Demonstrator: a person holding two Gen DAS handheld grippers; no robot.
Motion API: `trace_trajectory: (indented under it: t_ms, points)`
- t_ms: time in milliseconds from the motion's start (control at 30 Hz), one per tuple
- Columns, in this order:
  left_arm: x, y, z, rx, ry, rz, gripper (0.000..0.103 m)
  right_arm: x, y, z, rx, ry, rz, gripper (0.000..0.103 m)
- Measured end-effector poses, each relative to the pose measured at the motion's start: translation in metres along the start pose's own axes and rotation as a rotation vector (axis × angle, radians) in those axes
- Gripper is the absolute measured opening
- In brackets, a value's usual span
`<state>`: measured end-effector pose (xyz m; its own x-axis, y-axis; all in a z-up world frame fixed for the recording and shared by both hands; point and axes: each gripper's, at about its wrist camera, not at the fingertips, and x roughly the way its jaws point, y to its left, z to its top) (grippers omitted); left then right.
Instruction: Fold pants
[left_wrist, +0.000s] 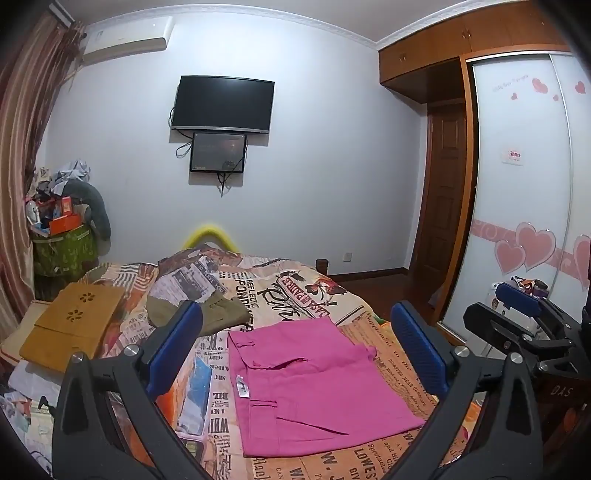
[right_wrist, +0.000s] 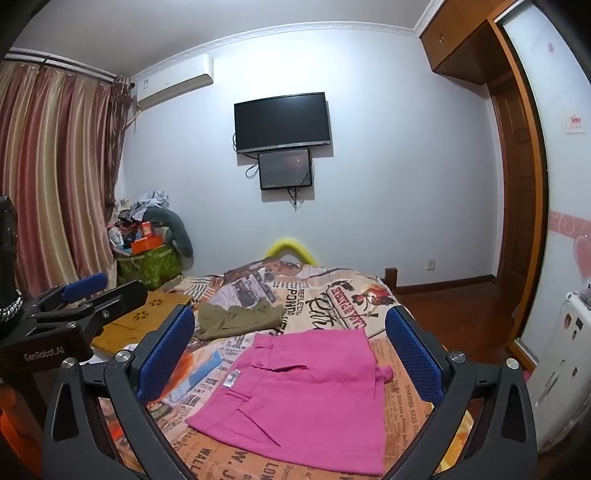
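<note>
From my left wrist camera, the left gripper (left_wrist: 295, 343) hangs above the bed (left_wrist: 388, 354) with its blue pads (left_wrist: 419, 347) spread wide and nothing between them. The pink pants (left_wrist: 314, 384) lie folded into a flat rectangle on the newspaper-print bedspread, framed between my fingers, with the waistband and its white label (left_wrist: 242, 386) along the left edge. Beyond them sits a crumpled olive garment (left_wrist: 207, 314), near but apart from the pink cloth. A mustard folded item (left_wrist: 74, 325) lies at the bed's left side. Only this view shows the sliding wardrobe door with pink hearts (left_wrist: 524, 221), and at the right edge I see the right gripper (left_wrist: 517, 314), raised off the bed.

From my right wrist camera, the right gripper (right_wrist: 291, 347) is likewise spread wide and empty, above the pink pants (right_wrist: 306, 398). Here the pants run diagonally, their near right corner close to the bed's near edge. This view alone shows the striped curtain (right_wrist: 48, 184) in full, a white appliance (right_wrist: 561, 362) at the right, and the left gripper (right_wrist: 85, 299) at the left, over the mustard item. Bare bedspread surrounds the pants on the left and far sides; the wooden floor (right_wrist: 454, 306) opens to the right of the bed.
</note>
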<state>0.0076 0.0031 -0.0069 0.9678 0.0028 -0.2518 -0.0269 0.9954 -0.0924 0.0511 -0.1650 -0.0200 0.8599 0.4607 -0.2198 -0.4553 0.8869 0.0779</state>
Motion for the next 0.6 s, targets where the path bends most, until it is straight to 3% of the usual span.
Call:
trace_trajectory:
  t_ms: [600]
  points:
    - [0.001,0.0001,0.0003,0.008,0.0,0.007,0.103,0.0028,0.0049,0.0003,-0.004,0.004,-0.003,0.103]
